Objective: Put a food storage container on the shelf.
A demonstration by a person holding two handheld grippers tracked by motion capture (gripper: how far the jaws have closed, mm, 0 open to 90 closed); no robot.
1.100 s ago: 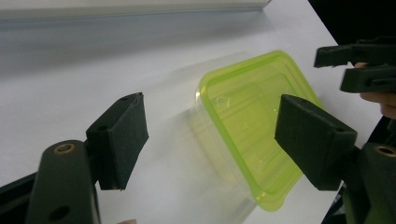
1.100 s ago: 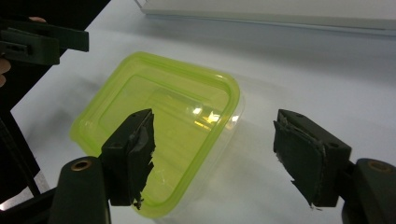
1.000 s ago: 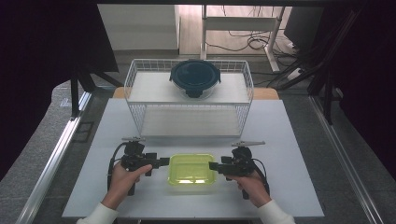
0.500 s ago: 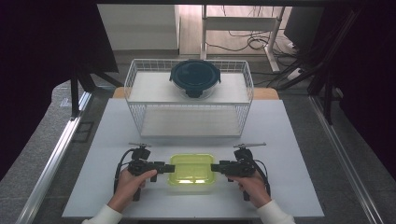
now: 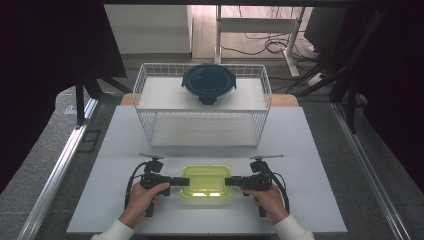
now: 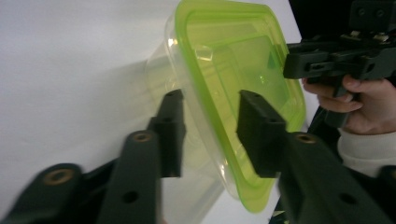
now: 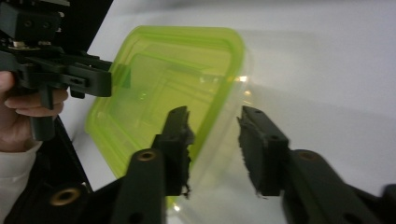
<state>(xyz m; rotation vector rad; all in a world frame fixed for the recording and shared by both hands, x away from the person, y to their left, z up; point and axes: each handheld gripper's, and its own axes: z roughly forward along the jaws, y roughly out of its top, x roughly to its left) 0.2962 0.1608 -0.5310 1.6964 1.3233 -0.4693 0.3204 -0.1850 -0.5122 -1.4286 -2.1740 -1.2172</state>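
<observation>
A clear plastic container with a lime-green lid [image 5: 205, 182] sits at the front middle of the white table [image 5: 320, 165]. My left gripper [image 5: 181, 181] is at the container's left end and my right gripper [image 5: 229, 181] at its right end, each held by a hand. In the left gripper view the container [image 6: 233, 70] has its rim between the open jaws of my left gripper [image 6: 208, 100], one jaw by the clear wall and one over the lid. The right gripper view shows my right gripper [image 7: 215, 116] straddling the opposite rim of the container [image 7: 163, 84] in the same open way.
A white wire basket rack [image 5: 205, 130] stands across the back half of the table. A dark round lidded container [image 5: 208, 82] rests on its top shelf. Bare table lies between the rack and the green-lidded container.
Both grippers have moved inward and slightly toward the front edge, so their jaws now reach over the container's two ends. The container has stayed in place.
</observation>
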